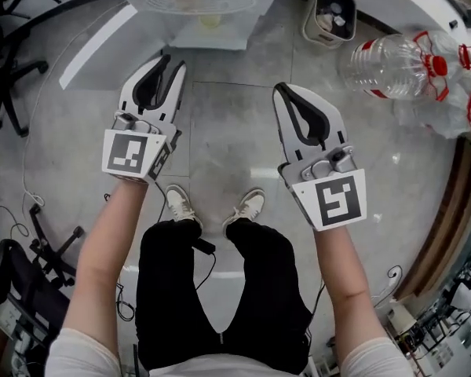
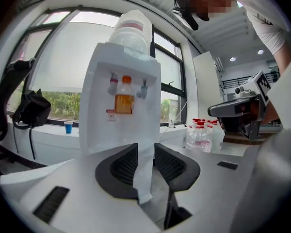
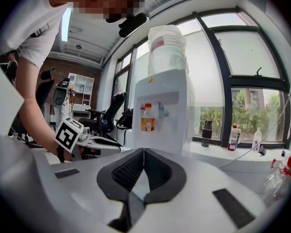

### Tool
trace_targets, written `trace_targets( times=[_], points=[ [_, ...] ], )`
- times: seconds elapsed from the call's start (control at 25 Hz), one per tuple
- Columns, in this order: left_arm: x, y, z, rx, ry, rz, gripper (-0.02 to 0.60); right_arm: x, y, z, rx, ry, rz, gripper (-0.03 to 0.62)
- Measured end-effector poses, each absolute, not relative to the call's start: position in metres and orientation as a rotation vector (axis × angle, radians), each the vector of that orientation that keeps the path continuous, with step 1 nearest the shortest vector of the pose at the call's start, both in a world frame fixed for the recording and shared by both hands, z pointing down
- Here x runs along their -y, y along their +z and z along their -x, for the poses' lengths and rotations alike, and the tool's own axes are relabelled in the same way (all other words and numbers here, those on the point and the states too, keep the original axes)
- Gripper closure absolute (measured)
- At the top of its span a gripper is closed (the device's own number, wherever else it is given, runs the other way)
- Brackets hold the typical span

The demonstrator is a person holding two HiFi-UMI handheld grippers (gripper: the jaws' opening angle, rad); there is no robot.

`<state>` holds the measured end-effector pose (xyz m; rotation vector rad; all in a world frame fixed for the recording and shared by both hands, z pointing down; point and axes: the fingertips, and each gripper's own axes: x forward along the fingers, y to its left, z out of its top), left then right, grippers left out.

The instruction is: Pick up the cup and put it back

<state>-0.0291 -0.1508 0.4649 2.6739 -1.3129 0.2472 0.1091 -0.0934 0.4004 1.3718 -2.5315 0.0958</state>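
**A:** Quick headcount?

**B:** Two claws. The left claw (image 1: 173, 63) is open just a crack with nothing in it, and the right claw (image 1: 281, 89) is pinched shut, empty. One dispenser (image 2: 99, 130) with one orange thing (image 2: 124, 98) in its niche. One blue cup (image 2: 68, 127) on the sill (image 2: 48, 136) left of it, well apart from both claws. Red-capped bottles (image 2: 200, 132), can't count them.

**A:** Any text?

**B:** The dispenser's red label is too small to read.

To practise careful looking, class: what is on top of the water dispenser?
A big clear water jug stands on the water dispenser. The jug's neck cannot be seen; the white casing covers it.
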Motion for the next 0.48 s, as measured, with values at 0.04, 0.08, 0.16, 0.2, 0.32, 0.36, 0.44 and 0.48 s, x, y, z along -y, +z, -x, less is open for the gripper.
trace_targets(
  times=[0.04,0.08,0.16,0.2,0.32,0.36,0.44,0.48],
  points=[
    [0.157,0.486,0.027,1.315,0.254,-2.678,0.47,0.096,0.419,-0.11,2.533,0.092,-1.372,0.572],
    [0.164,0.508,0.024,1.315,0.269,-2.68,0.466,0.099,0.438,-0.111,2.535,0.09,-1.376,0.574],
    [0.179,0.549,0.018,1.311,0.306,-2.686,0.454,0.105,0.472,-0.114,2.536,0.087,-1.389,0.572],
    [0.186,0.568,0.015,1.307,0.319,-2.689,0.447,0.108,0.487,-0.117,2.534,0.085,-1.395,0.574],
    [0.209,0.622,0.011,1.319,0.341,-2.663,0.409,0.118,0.529,-0.122,2.544,0.084,-1.427,0.574],
    [0.217,0.639,0.012,1.328,0.35,-2.651,0.391,0.121,0.54,-0.122,2.55,0.081,-1.439,0.574],
    [0.232,0.67,0.014,1.338,0.384,-2.648,0.369,0.124,0.563,-0.122,2.557,0.068,-1.452,0.574],
    [0.241,0.684,0.014,1.338,0.404,-2.651,0.363,0.125,0.574,-0.122,2.559,0.06,-1.452,0.574]
  ],
)
